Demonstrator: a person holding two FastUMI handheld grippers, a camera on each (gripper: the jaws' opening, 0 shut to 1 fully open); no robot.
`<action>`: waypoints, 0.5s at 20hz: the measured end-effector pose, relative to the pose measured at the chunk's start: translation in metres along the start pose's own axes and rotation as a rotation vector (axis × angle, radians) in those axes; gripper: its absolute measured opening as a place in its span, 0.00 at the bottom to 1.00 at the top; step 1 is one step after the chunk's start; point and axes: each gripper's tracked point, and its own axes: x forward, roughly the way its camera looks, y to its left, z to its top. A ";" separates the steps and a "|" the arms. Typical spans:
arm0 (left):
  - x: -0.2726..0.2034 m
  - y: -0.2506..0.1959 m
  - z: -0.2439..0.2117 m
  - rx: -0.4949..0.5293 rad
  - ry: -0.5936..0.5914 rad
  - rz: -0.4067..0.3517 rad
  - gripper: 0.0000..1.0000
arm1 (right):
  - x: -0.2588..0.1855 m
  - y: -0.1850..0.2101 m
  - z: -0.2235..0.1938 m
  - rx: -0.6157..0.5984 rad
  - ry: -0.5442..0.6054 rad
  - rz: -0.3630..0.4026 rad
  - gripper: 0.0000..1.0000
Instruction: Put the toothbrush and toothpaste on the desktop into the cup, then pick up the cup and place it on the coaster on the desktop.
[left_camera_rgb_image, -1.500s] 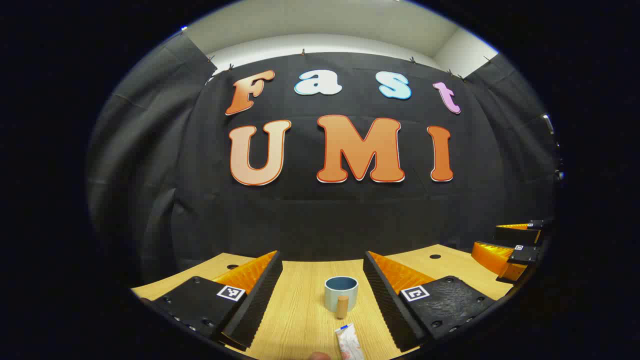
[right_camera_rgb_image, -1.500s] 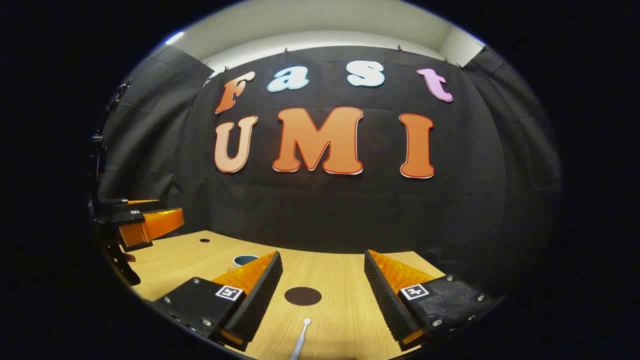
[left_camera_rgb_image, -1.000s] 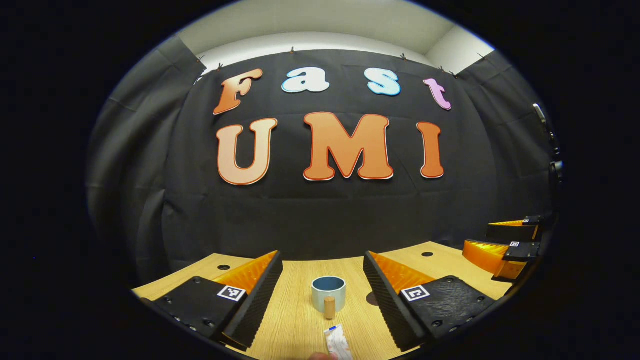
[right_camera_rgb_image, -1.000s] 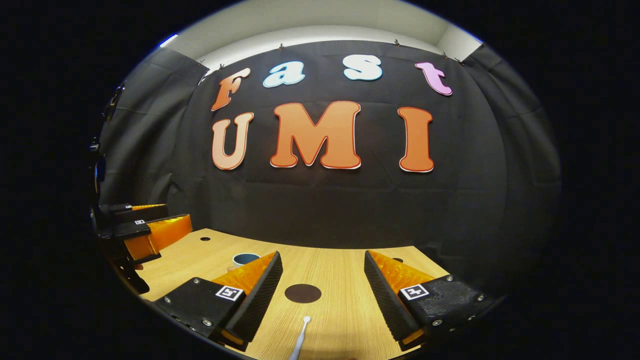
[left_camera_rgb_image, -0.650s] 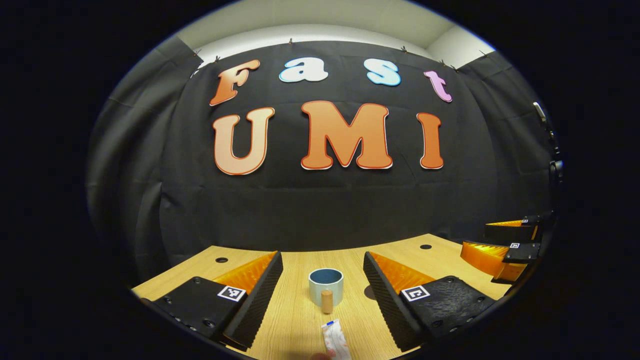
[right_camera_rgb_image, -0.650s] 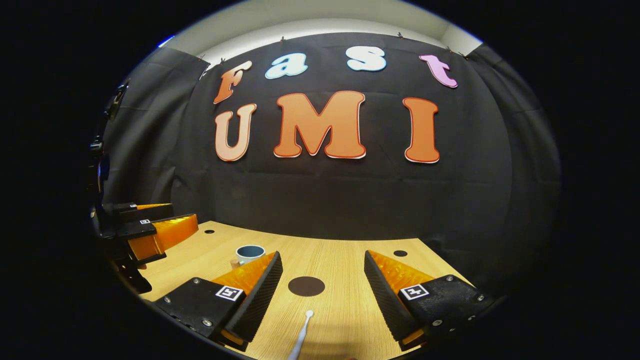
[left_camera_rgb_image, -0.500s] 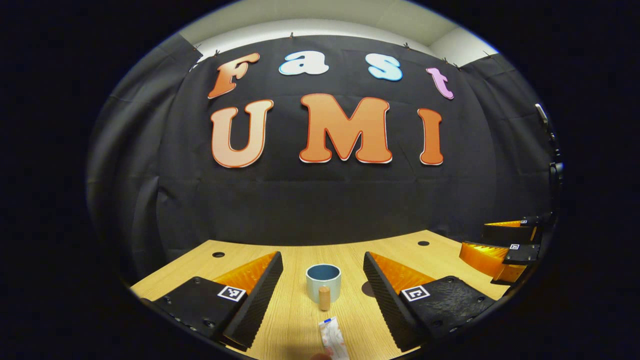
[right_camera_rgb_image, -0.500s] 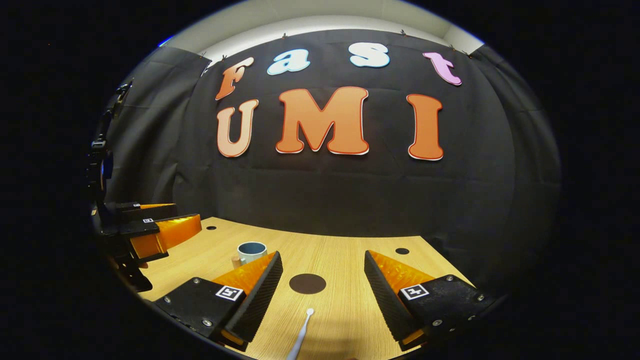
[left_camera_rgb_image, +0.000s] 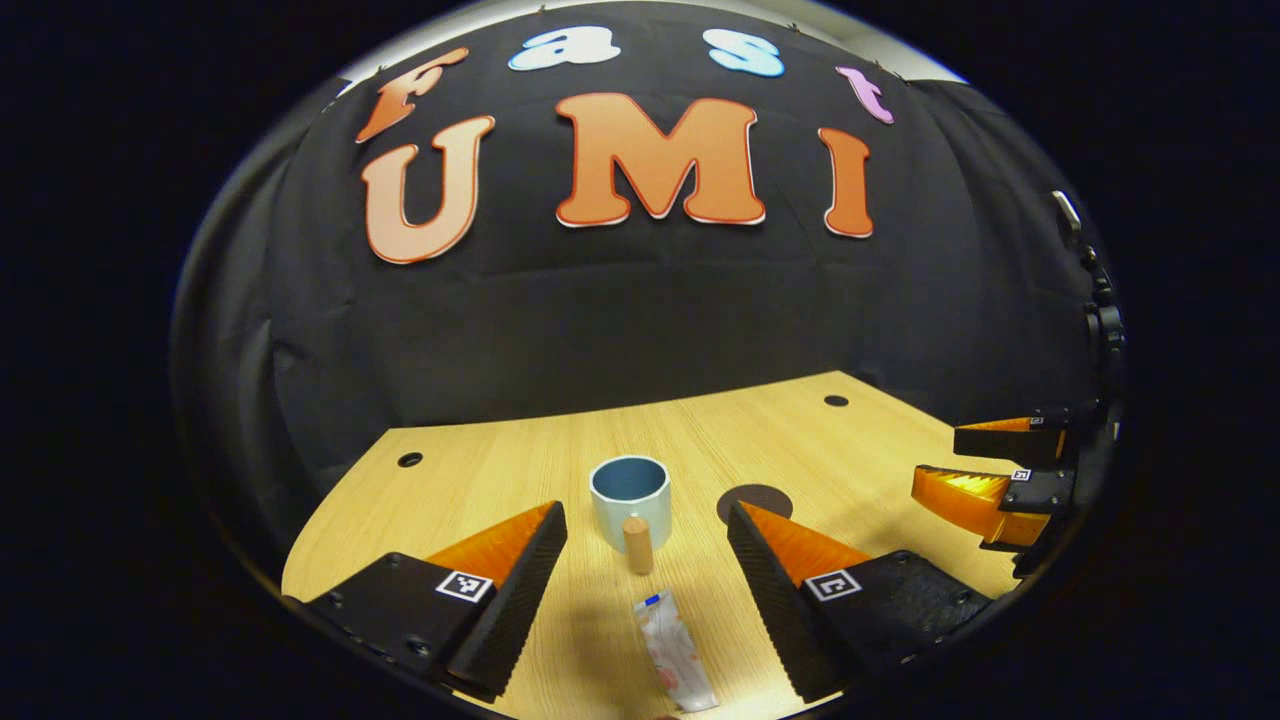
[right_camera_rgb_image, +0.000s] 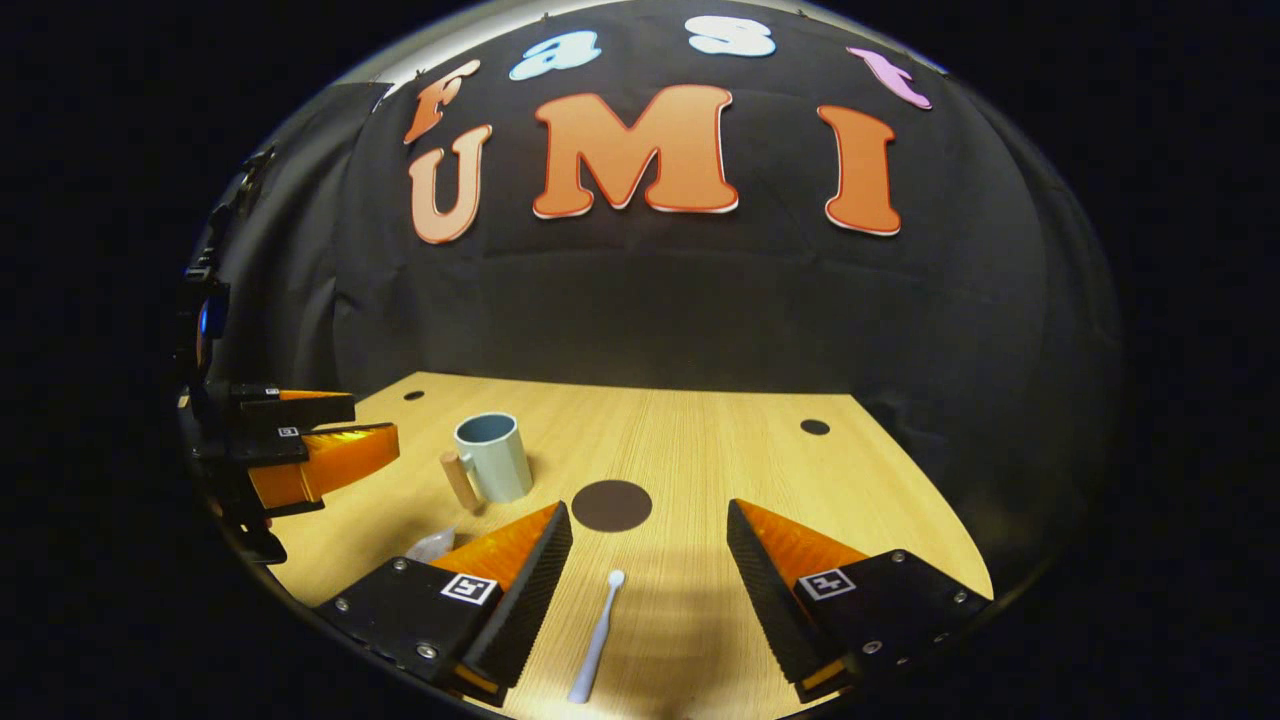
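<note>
Both claws, left claw (left_camera_rgb_image: 647, 520) and right claw (right_camera_rgb_image: 650, 520), hover spread and empty over the pale wooden tabletop (right_camera_rgb_image: 700, 440), the left framing the crumpled white toothpaste tube (left_camera_rgb_image: 675, 652) pointing toward the pale blue wooden-handled cup (left_camera_rgb_image: 630, 490), the right framing the white toothbrush (right_camera_rgb_image: 596, 636), head toward the dark round coaster (right_camera_rgb_image: 611, 505).

Pale blue cup (left_camera_rgb_image: 629, 490), dark brown coaster (right_camera_rgb_image: 611, 505), white toothbrush (right_camera_rgb_image: 596, 636).

Left gripper (left_camera_rgb_image: 647, 525) held above the desk, jaws spread wide, nothing between the fingers (left_camera_rgb_image: 520, 565). Right gripper (right_camera_rgb_image: 648, 525) likewise raised, jaws wide apart, fingers (right_camera_rgb_image: 775, 560) gripping nothing, pointing forward and slightly down.
</note>
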 end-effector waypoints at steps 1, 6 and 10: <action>0.009 -0.005 -0.008 -0.014 0.042 -0.024 0.97 | 0.002 0.003 -0.006 0.001 0.027 0.013 0.92; 0.027 -0.013 -0.050 -0.052 0.274 -0.064 0.97 | 0.015 0.011 -0.030 0.030 0.193 0.053 0.81; 0.025 -0.013 -0.062 -0.090 0.458 -0.082 0.95 | 0.021 0.013 -0.054 0.058 0.334 0.068 0.75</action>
